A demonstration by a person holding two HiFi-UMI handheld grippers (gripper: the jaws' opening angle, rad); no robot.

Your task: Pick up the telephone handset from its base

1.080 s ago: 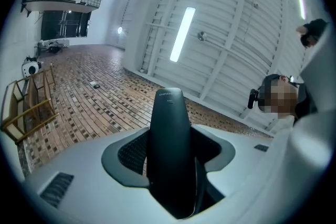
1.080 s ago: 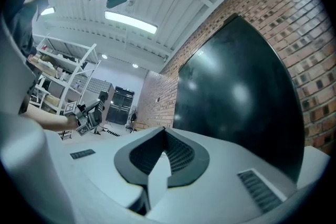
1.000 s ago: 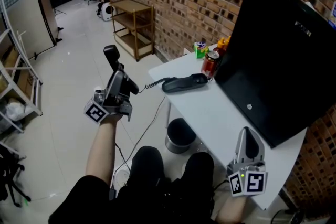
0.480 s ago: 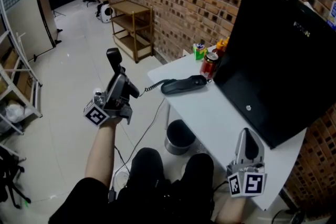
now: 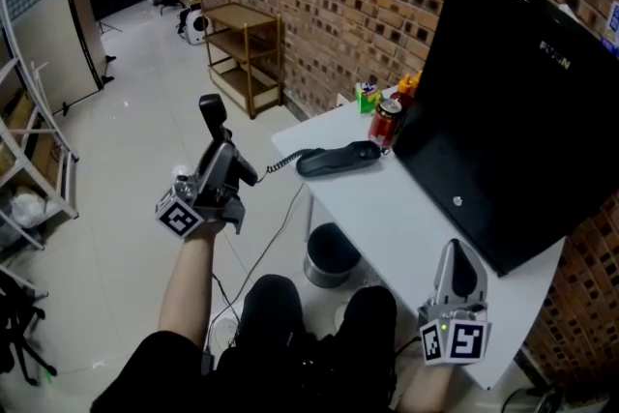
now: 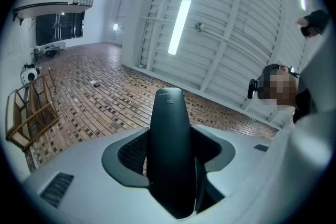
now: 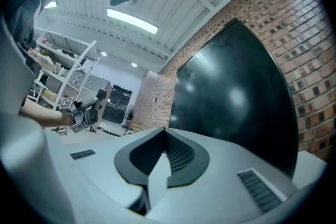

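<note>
One handset [image 5: 210, 111] grasped by left tool [image 5: 221, 153] | right tool [image 5: 455, 252] clenched, empty | bin [image 5: 313, 249] under table [image 5: 387, 208], contents unclear

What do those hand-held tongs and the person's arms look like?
The left tongs and right tongs are grey with dark ribbed pads, each carrying a white cube of black square markers. The left arm has a short black sleeve.
</note>
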